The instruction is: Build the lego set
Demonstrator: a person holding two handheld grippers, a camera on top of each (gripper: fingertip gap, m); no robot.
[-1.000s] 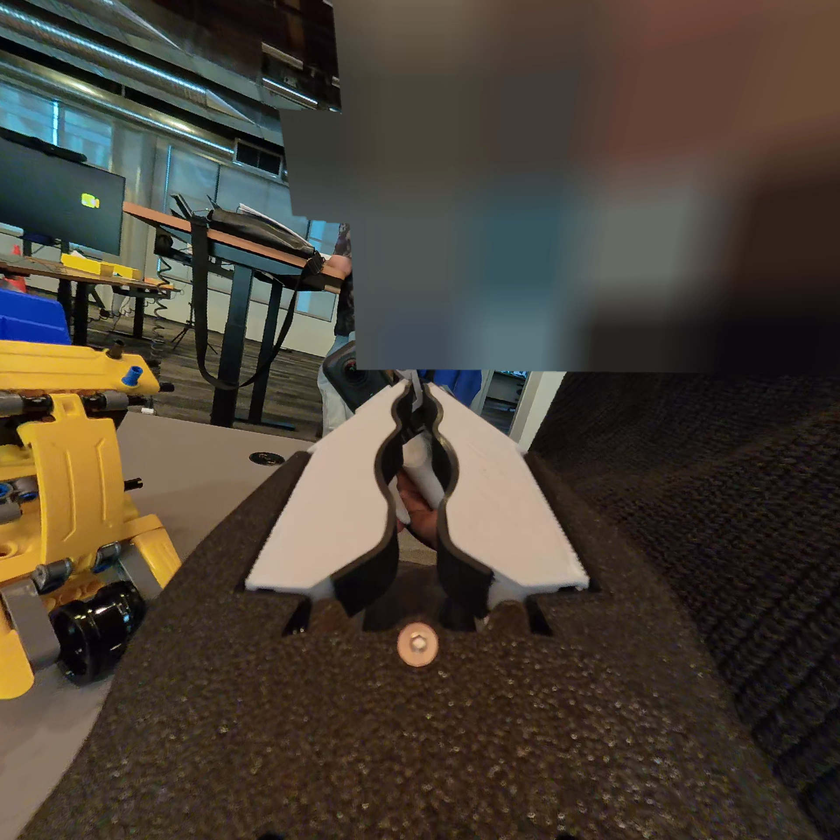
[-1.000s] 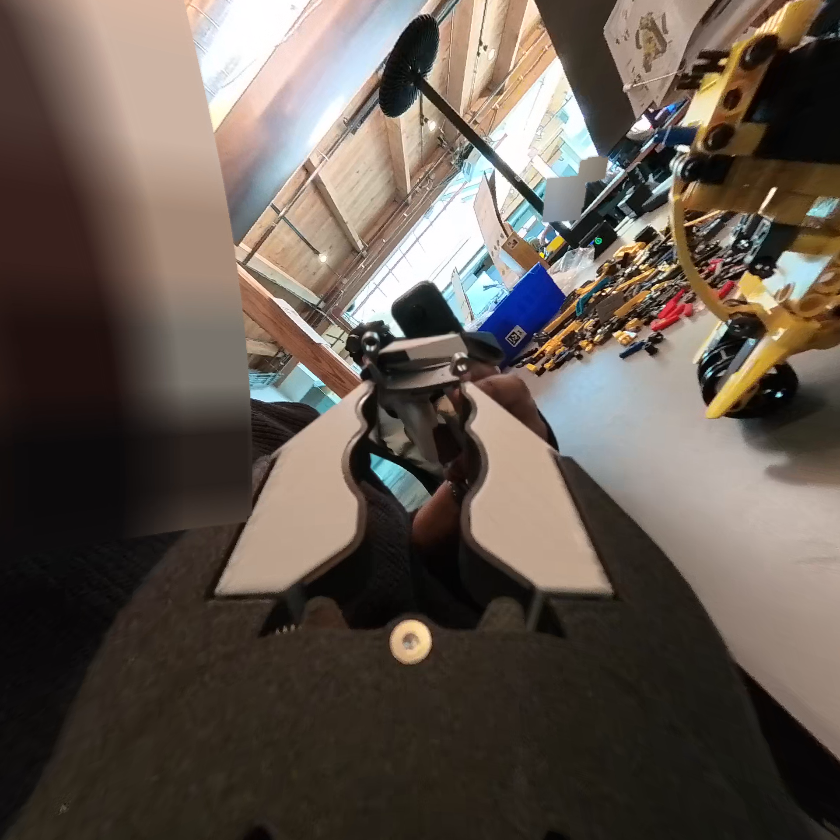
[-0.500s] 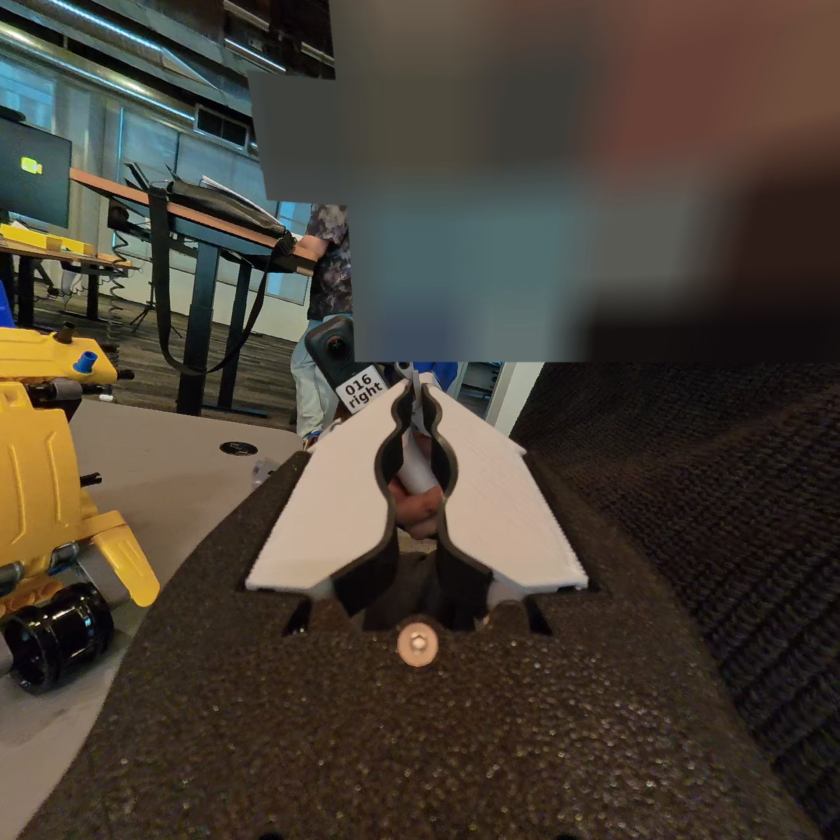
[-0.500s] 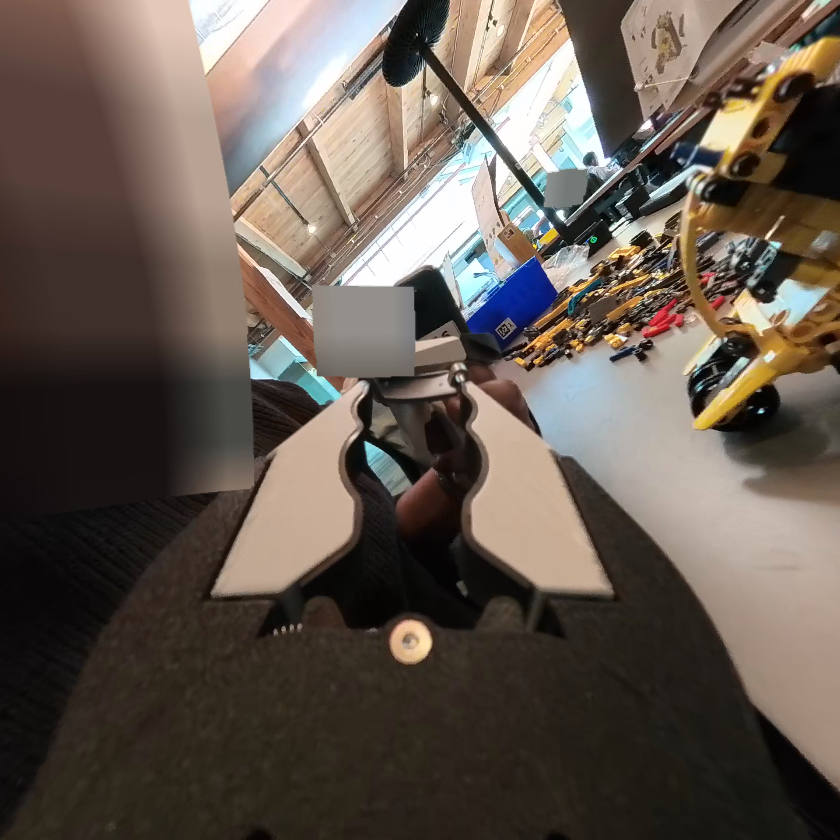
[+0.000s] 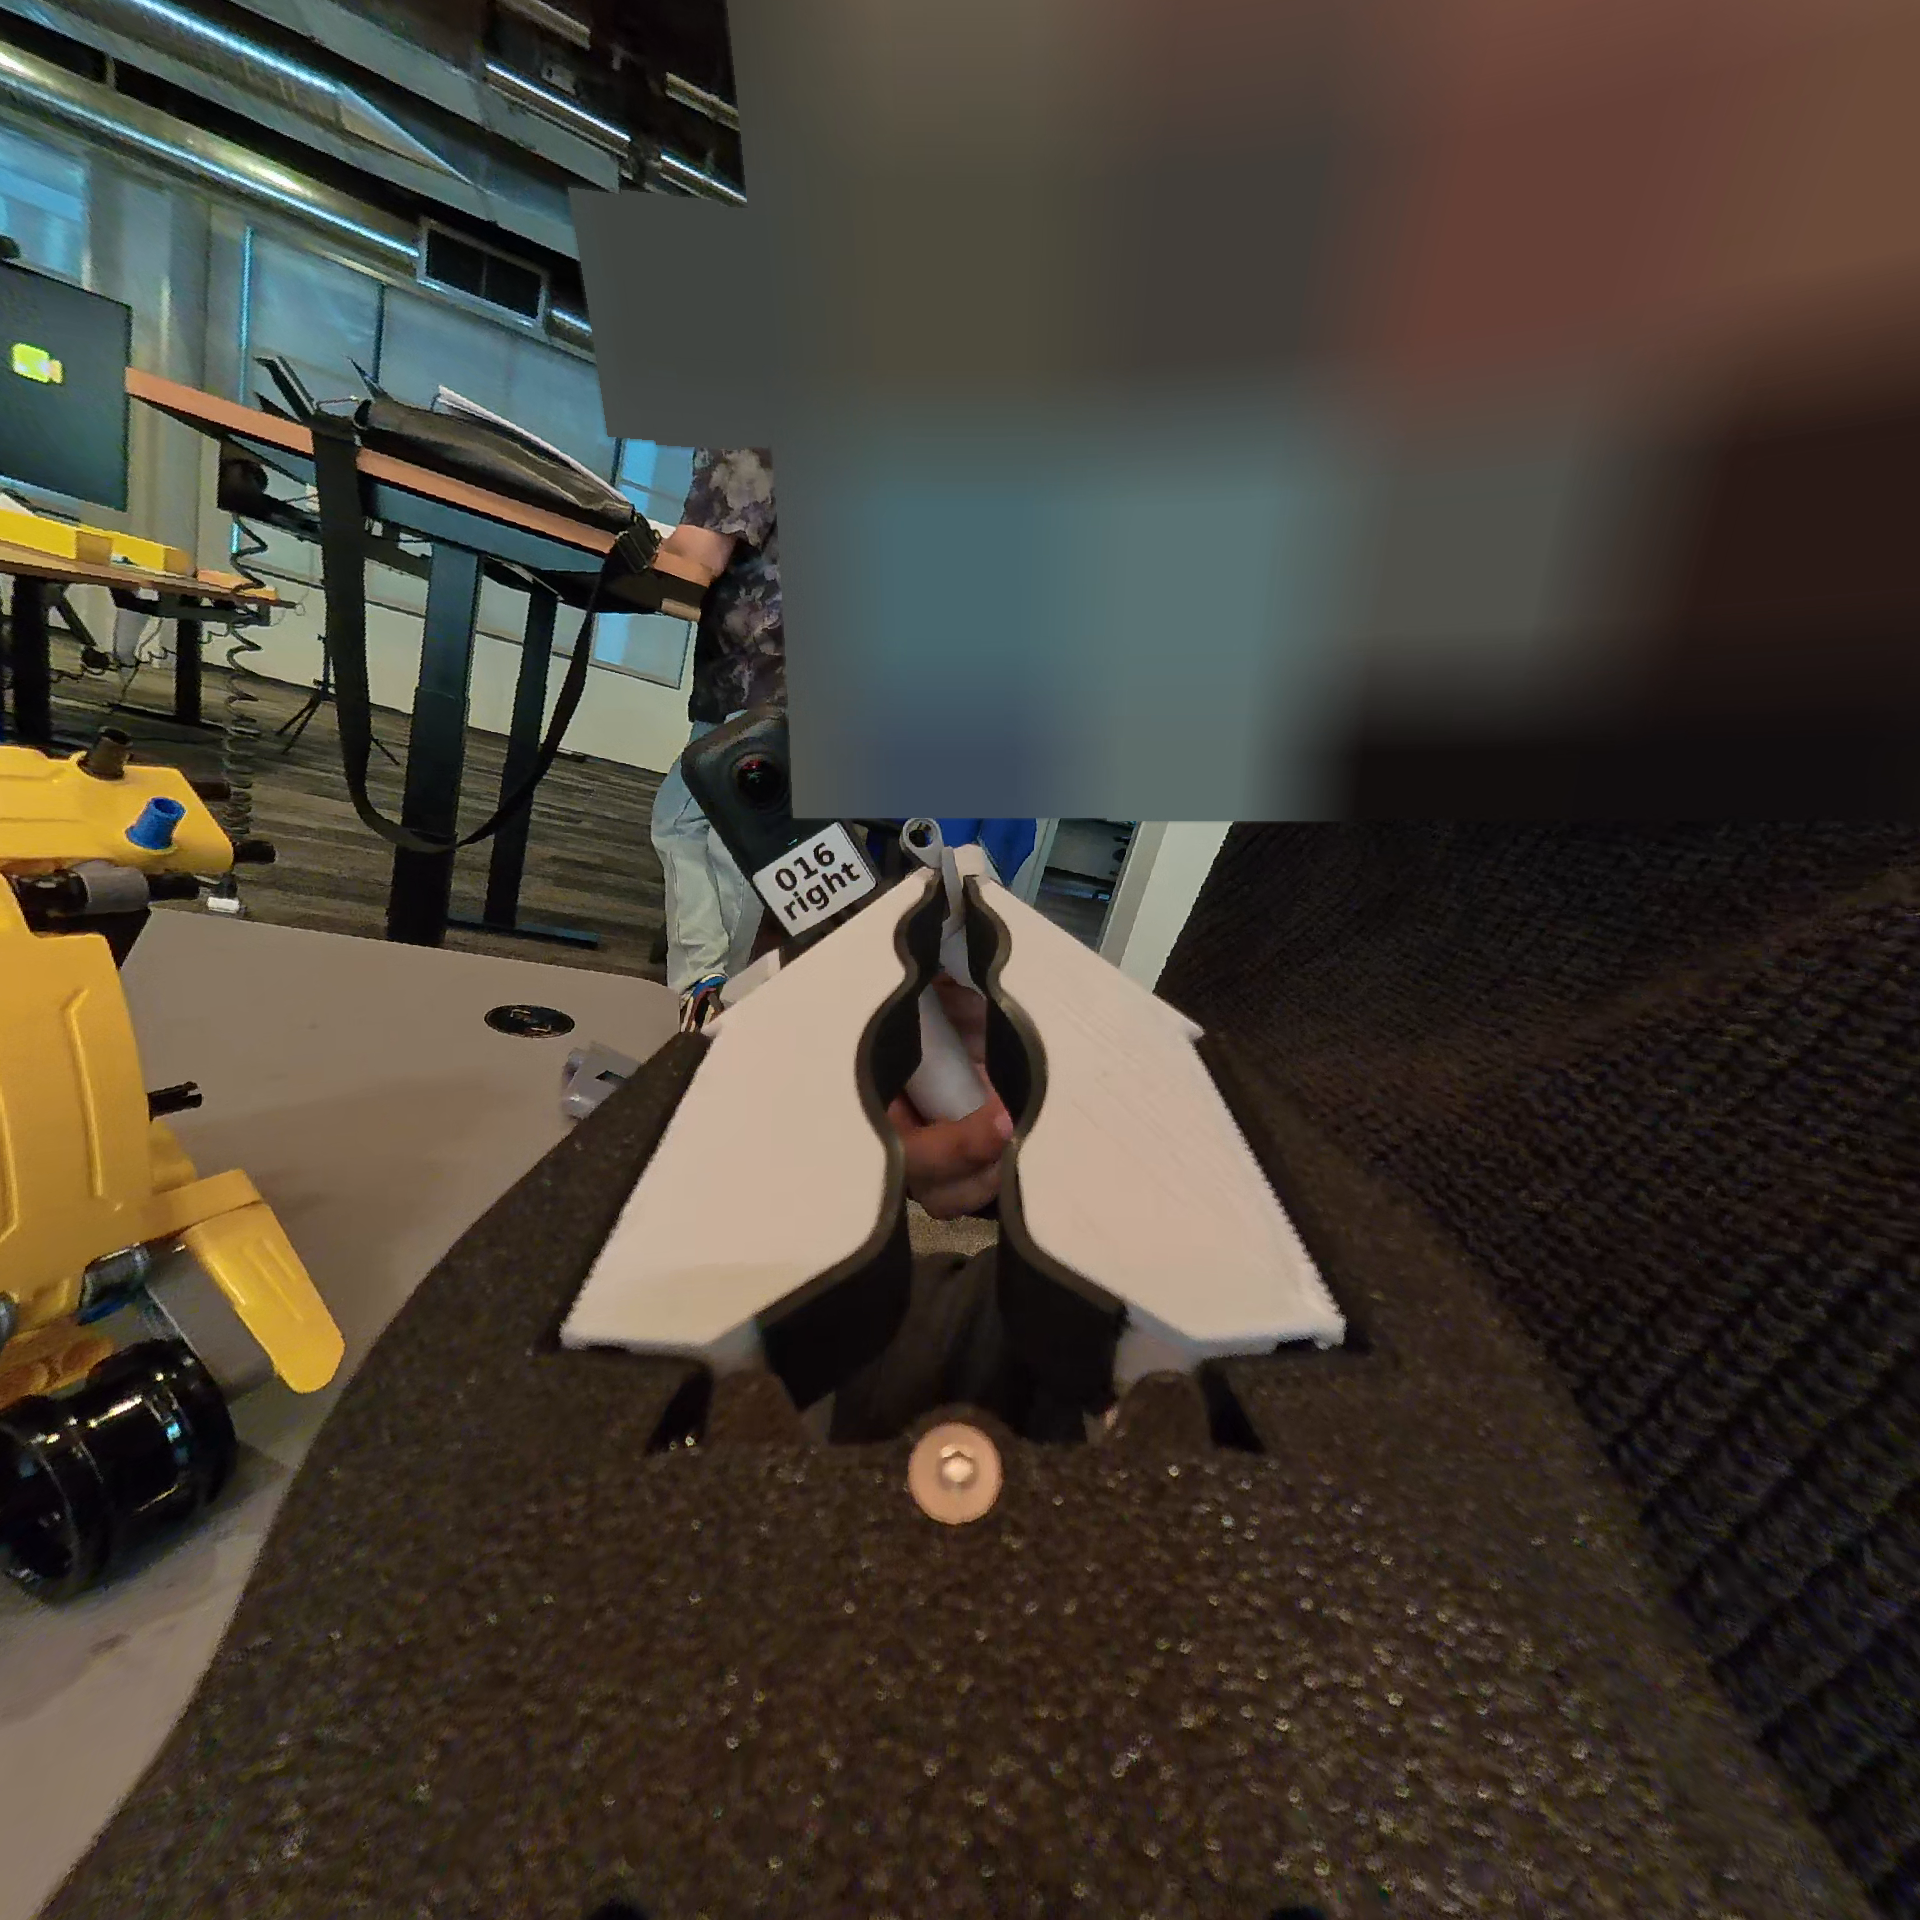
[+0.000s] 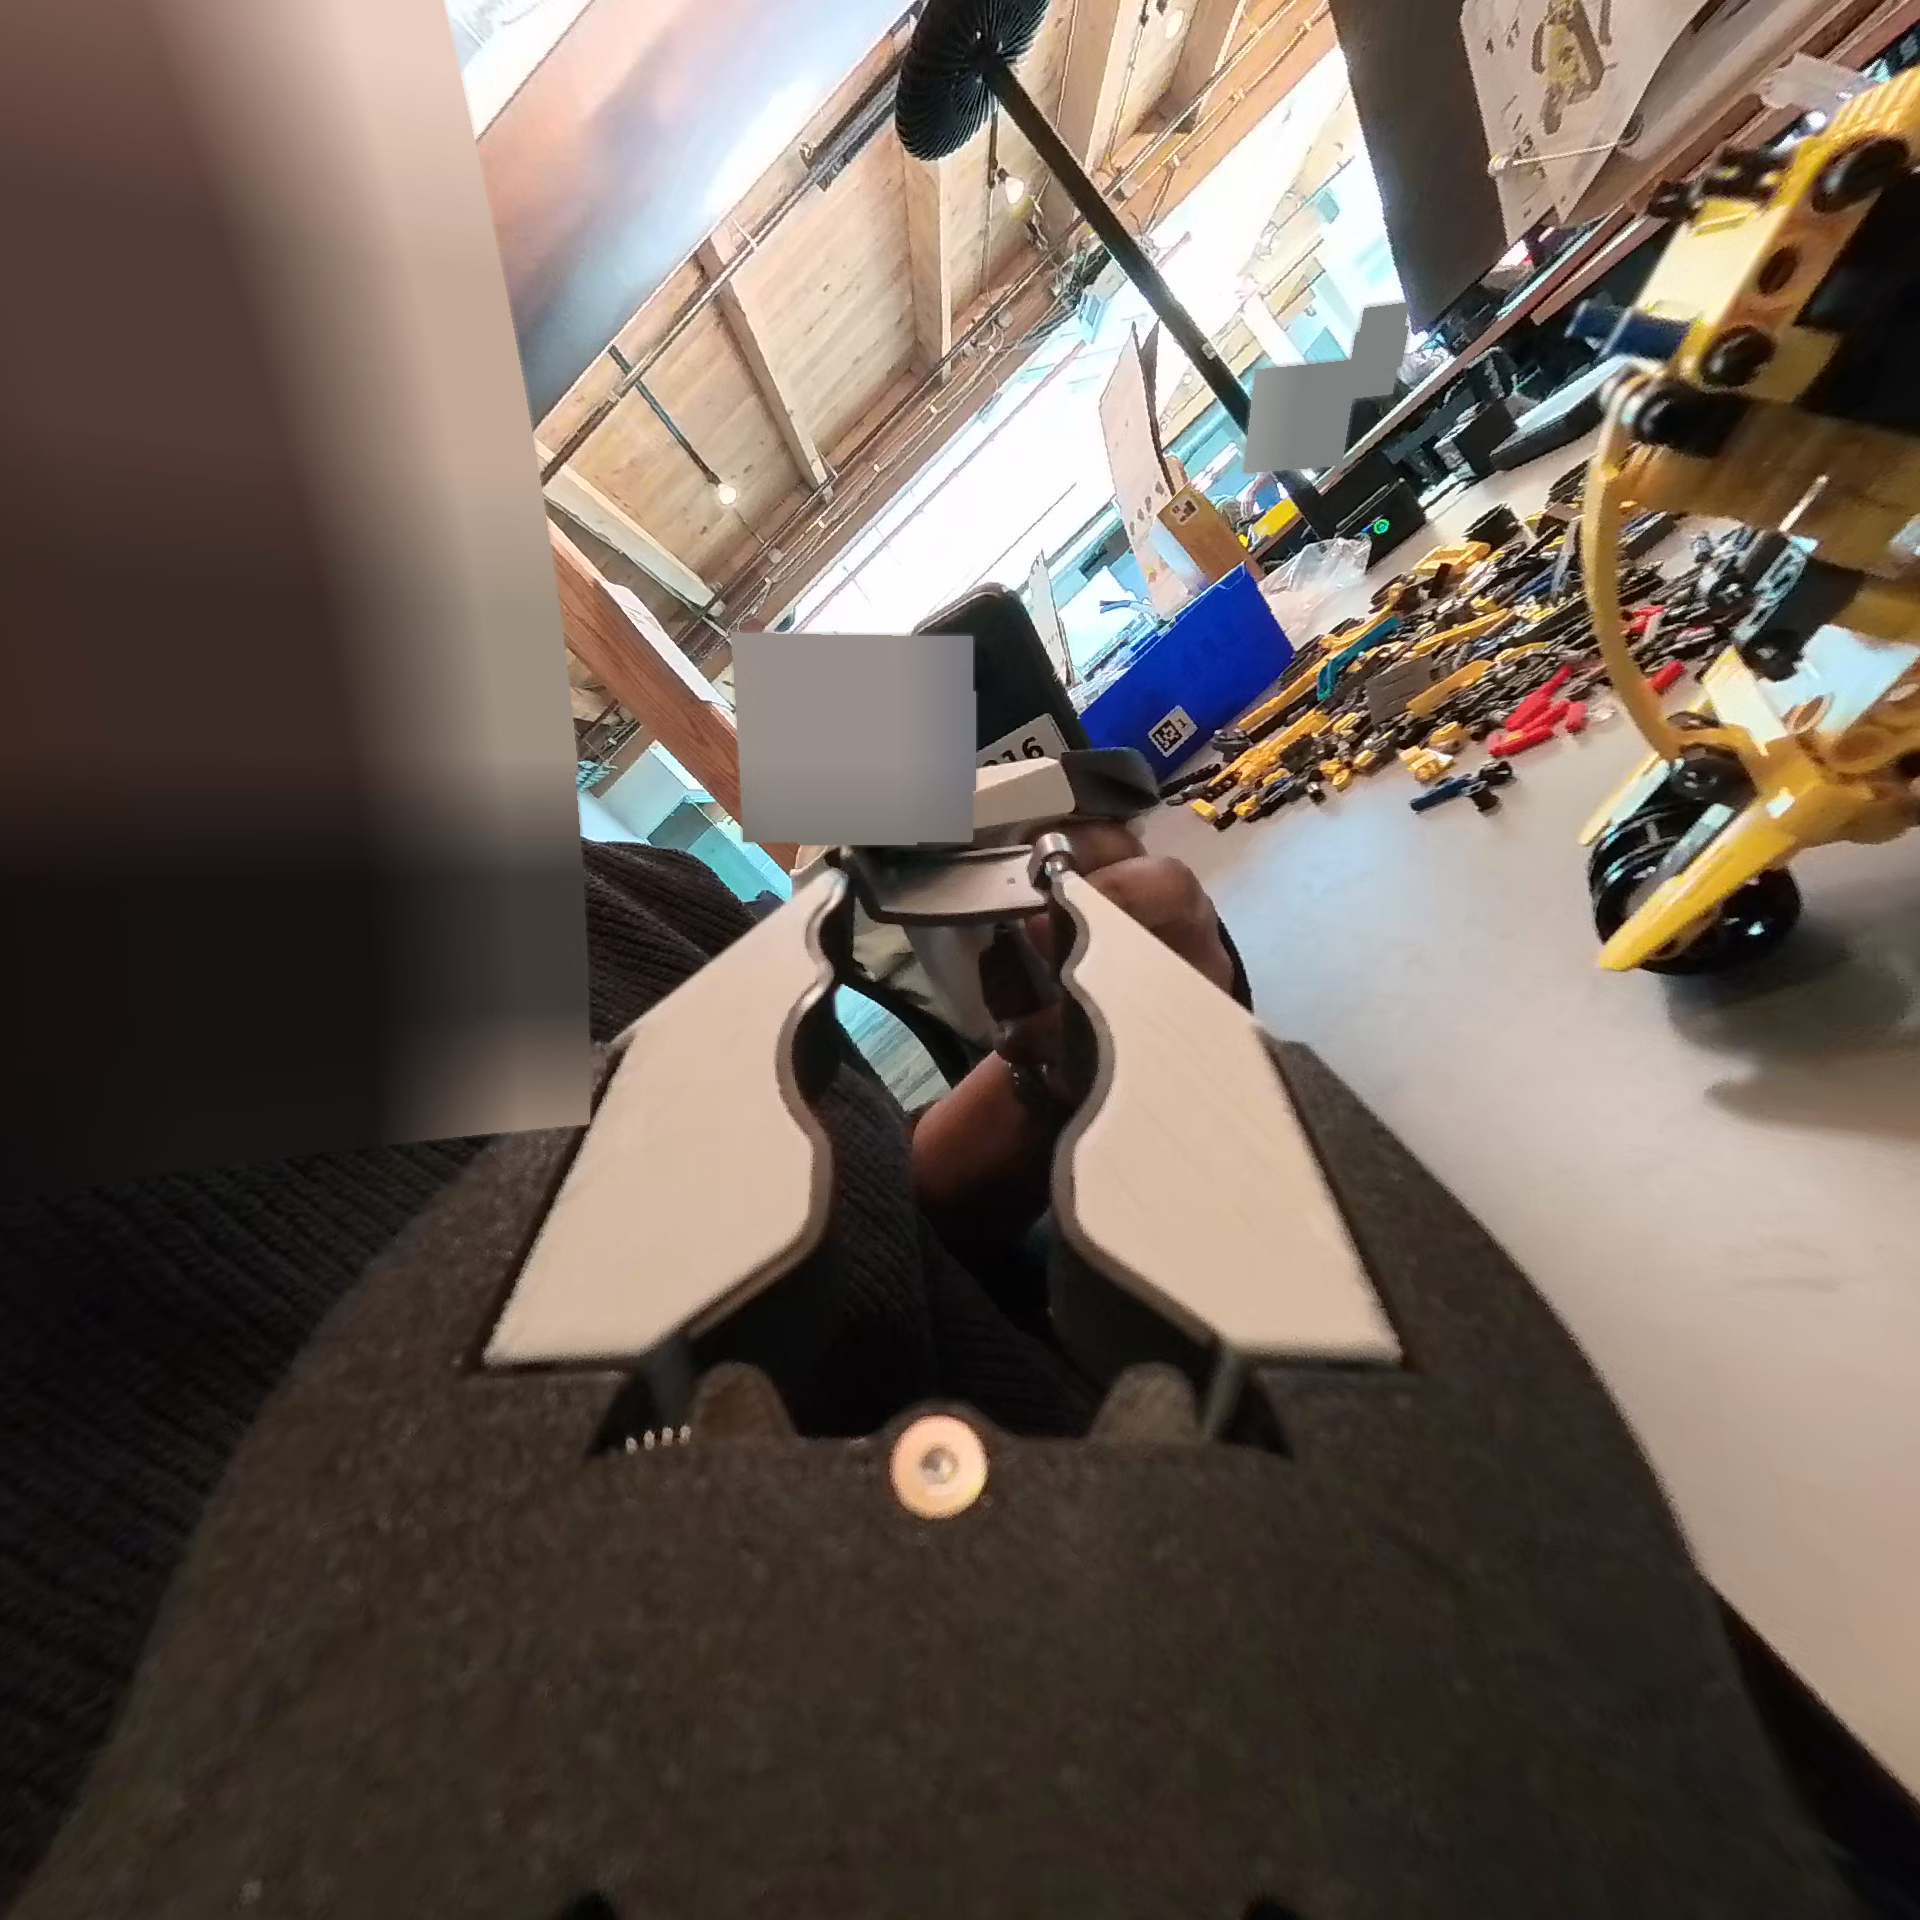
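Left wrist view: the left gripper point(image 5: 943, 883) is closed to a thin slit on nothing I can make out, and the yellow brick-built vehicle point(image 5: 73, 1039) stands on the grey table point(image 5: 395, 1039) off to its left. It looks light, stiff and apt to shed parts (best held by the frame). The right gripper point(image 6: 945, 888) gapes empty, and the vehicle has slid further out of the left view than a second ago.

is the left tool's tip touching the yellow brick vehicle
Apart. The left wrist view shows bare grey table between the left tool, which points elsewhere, and the yellow brick vehicle off to its left.
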